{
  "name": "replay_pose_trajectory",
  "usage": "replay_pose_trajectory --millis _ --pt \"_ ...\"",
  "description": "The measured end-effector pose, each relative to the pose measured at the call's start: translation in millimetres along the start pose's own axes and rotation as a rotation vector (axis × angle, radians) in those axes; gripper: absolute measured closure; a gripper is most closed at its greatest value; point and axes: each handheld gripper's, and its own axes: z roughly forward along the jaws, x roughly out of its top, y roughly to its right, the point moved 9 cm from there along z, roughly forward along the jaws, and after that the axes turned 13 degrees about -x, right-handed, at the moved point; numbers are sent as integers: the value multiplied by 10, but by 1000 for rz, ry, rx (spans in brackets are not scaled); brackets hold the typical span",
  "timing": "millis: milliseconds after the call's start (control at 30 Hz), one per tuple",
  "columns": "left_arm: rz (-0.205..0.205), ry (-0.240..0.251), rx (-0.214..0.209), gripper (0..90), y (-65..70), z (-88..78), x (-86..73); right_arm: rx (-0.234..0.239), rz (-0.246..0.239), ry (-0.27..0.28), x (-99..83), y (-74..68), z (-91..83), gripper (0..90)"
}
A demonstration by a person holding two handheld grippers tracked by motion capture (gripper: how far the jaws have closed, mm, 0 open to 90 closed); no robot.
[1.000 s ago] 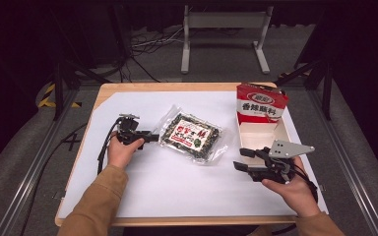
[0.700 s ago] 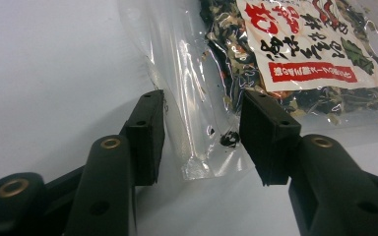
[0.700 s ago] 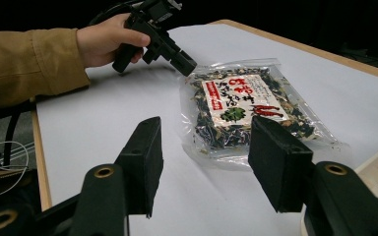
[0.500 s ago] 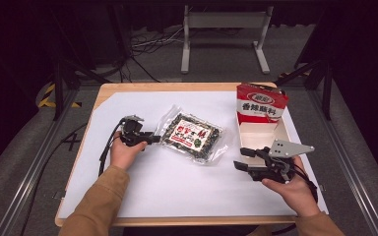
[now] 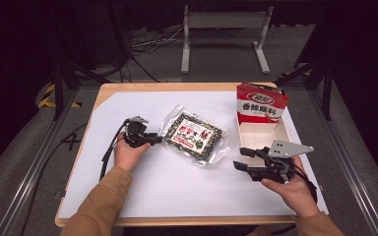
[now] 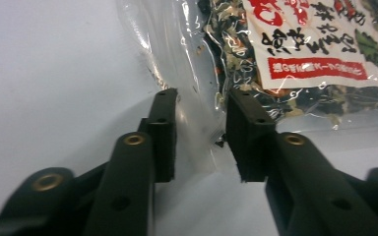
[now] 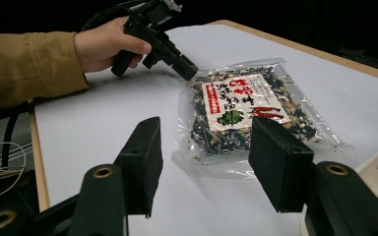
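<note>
A clear snack bag [image 5: 197, 137] with a white and red label and dark dried contents lies flat mid-table. My left gripper [image 5: 159, 139] is at its left edge. In the left gripper view the bag [image 6: 315, 49] has its clear sealed rim between my left gripper's [image 6: 202, 105] jaws. The jaws have just been closing, but a gap still shows and the pads do not press the rim. My right gripper [image 5: 240, 158] is held open, right of the bag, with nothing in it. The right gripper view looks across the bag [image 7: 241, 108] to the left gripper [image 7: 189, 71].
A red and white carton [image 5: 261, 105] with its flap up stands at the back right, its open cardboard tray [image 5: 258, 135] just behind my right gripper. A white sheet [image 5: 177, 187] covers the wooden table [image 5: 177, 87]. A metal stand [image 5: 224, 29] stands beyond the far edge.
My left gripper has edged slightly right, onto the bag's left rim. The right hand and the bag have kept still.
</note>
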Motion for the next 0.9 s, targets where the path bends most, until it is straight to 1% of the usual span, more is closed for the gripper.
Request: replay_pose_trajectory --millis 33,233,267,300,333,367,533,567,600,633,667,700,733,767,800,900 --pt "-1 2 3 770 7 6 0 0 -1 1 1 0 -1 465" --pt "17 -2 14 792 13 11 6 1 1 2 1 4 -5 463" --pt "22 0 19 814 14 11 9 -1 3 1 -1 10 -6 463" --pt "38 -1 32 825 25 11 15 -2 2 1 -2 12 -6 463" --pt "38 -1 32 847 25 11 15 -2 2 1 -2 12 -6 463" --pt "51 0 46 887 39 3 29 -2 4 1 -3 13 -7 463" --pt "63 15 57 900 29 -16 50 -4 4 6 -2 26 -17 463" --pt "69 22 85 900 8 -61 61 -4 4 6 -2 26 -17 463" --pt "57 27 73 900 4 -92 63 -7 5 6 -2 32 -22 463" --pt "49 44 68 900 -3 -123 75 -8 6 6 -3 35 -23 463" --pt "49 44 68 900 -3 -123 75 -7 7 6 -4 37 -22 463" --pt "38 50 55 900 6 -143 79 -9 7 6 -6 40 -21 463" --pt "44 58 50 900 11 -163 90 -9 7 6 -6 40 -21 463" --pt "42 62 48 900 28 -170 95 -9 6 6 -7 40 -20 463" --pt "61 62 52 900 41 -188 111 -9 6 6 -6 39 -20 463" --pt "72 86 37 900 107 -257 163 -11 7 10 5 39 -28 463"
